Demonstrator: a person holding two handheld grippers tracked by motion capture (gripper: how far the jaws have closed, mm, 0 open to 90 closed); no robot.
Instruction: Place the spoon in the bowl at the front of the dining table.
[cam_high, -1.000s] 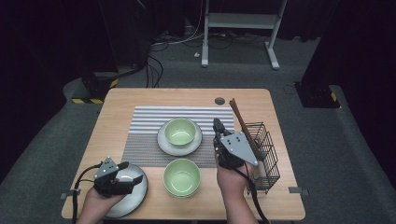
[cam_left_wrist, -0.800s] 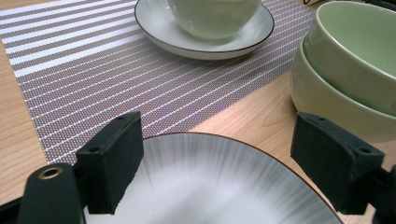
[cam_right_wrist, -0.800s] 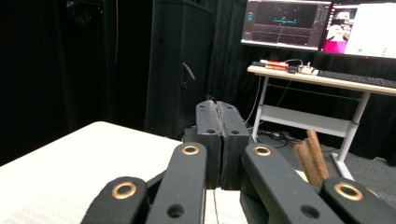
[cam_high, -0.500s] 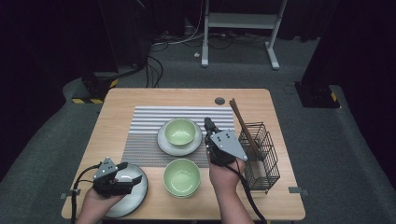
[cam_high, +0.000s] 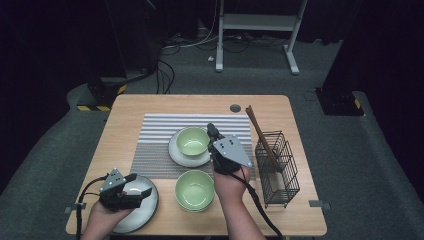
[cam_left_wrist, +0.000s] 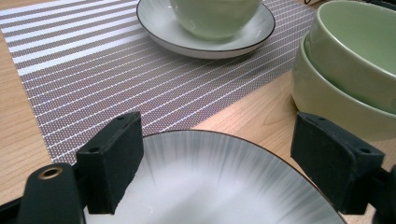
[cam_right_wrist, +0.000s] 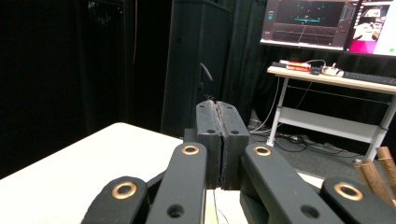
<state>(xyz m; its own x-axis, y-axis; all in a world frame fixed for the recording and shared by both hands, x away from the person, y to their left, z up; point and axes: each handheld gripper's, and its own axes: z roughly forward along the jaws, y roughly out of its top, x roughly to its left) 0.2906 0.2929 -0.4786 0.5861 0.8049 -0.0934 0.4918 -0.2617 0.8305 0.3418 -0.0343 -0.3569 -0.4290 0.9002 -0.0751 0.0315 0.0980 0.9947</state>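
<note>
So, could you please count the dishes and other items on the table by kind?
Green bowls: 3, one on a saucer, two stacked
Plates: 2, the saucer and the grey plate
Wire baskets: 1
Striped placemats: 1
Total: 7

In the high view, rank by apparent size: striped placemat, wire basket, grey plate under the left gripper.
1. Striped placemat, clearly largest.
2. Wire basket and grey plate: too close to rank; hand and gripper cover part of the plate.

plate: glossy ceramic | placemat: woven, matt | table: smooth wood | basket: metal wire
</note>
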